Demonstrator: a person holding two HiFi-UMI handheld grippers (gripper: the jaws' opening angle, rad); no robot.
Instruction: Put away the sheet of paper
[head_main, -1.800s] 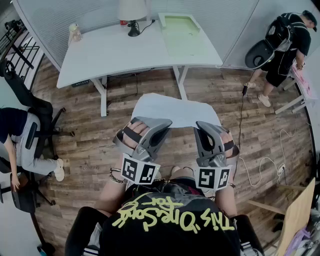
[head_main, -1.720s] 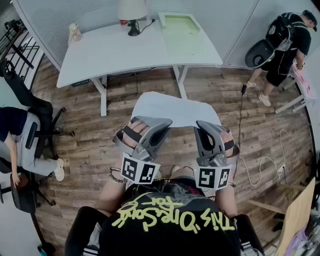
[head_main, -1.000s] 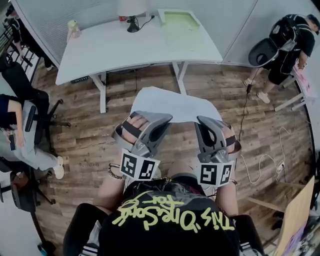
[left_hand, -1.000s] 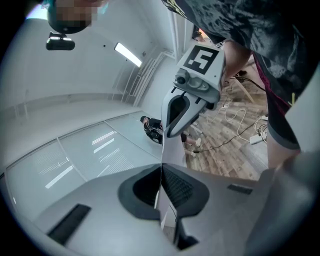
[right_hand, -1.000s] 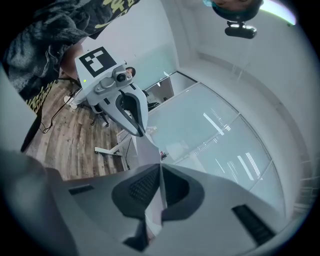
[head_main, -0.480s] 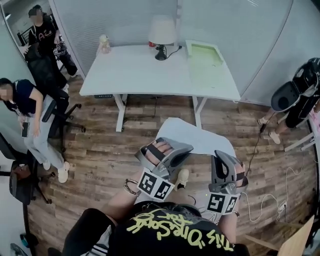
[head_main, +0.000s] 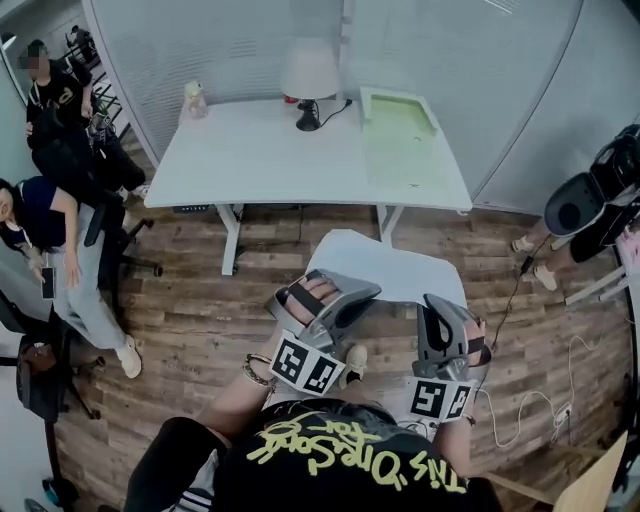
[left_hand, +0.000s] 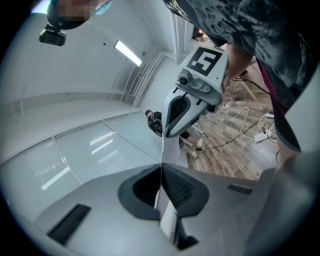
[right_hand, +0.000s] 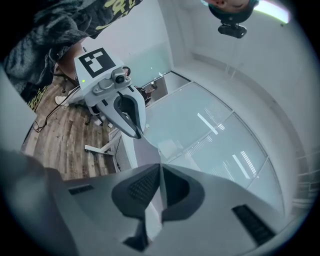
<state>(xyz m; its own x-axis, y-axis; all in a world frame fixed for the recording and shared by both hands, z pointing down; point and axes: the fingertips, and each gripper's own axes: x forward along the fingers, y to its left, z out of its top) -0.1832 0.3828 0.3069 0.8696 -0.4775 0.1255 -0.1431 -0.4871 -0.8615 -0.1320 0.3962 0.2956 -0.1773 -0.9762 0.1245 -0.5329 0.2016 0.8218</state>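
I hold a white sheet of paper (head_main: 385, 265) flat in front of the person's body, over the wooden floor. My left gripper (head_main: 366, 291) is shut on its near left edge, and my right gripper (head_main: 431, 304) is shut on its near right edge. In the left gripper view the paper (left_hand: 168, 216) runs edge-on through the closed left gripper (left_hand: 161, 168) towards the other gripper (left_hand: 187, 107). The right gripper view shows the paper (right_hand: 150, 220) pinched in the right gripper (right_hand: 160, 168). A pale green tray (head_main: 398, 125) lies on the white table (head_main: 270, 155) ahead.
A lamp (head_main: 308, 75) and a small figure (head_main: 193, 98) stand at the table's back. Seated people and office chairs (head_main: 55, 235) are at the left. Another person with a chair (head_main: 600, 190) is at the right. Cables (head_main: 525, 395) trail over the floor at the right.
Both grippers have moved forward with the paper still held. The table and green tray now stand lower and nearer in the head view. More people show at the left.
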